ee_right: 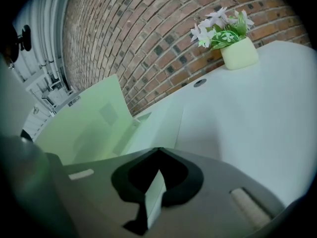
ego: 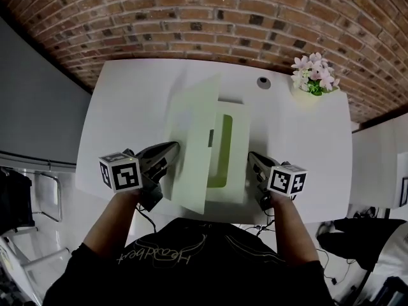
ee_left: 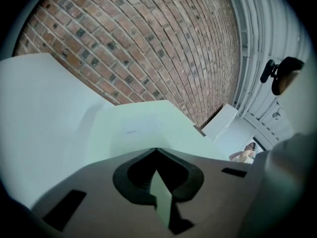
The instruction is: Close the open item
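- The left claw (ee_left: 156, 151) is clenched on a thin pale-green sheet, the left edge of the raised lid (ego: 191, 129).
- The right claw (ee_right: 158, 151) pinches the right-hand edge of the box (ego: 237, 171) the same way.
- The box sits mid-counter (ego: 127, 101), open, its lid tilted up on the left and its lime inside showing.
- A potted flower (ego: 312, 78) stands at the far right corner, by the brick wall (ego: 191, 18).

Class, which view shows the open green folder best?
The head view: the whole folder, cover raised, is visible. The left gripper view shows only the cover's outer face; the right gripper view, its inner face.
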Tool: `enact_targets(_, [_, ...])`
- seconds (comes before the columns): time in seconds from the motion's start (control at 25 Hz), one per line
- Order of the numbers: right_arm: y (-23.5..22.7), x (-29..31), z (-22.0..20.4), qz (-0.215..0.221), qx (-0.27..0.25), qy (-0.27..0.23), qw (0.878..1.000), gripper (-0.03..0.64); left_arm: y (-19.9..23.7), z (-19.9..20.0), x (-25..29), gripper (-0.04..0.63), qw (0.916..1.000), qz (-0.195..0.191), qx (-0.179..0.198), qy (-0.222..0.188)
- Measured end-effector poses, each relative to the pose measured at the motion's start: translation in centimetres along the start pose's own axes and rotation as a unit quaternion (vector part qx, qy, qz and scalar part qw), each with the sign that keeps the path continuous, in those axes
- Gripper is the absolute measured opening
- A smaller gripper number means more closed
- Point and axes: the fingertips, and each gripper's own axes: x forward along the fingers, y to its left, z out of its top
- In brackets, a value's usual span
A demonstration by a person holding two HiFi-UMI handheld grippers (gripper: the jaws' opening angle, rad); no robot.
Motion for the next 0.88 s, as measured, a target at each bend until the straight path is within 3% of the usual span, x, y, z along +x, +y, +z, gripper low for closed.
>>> enact_targets(0.88, [0.9,0.8,-0.2,0.014,0.009,-0.014,1.0,0.003,0.9,-2.8,3.6,0.002,0.9969,0.035,0.008,0.07])
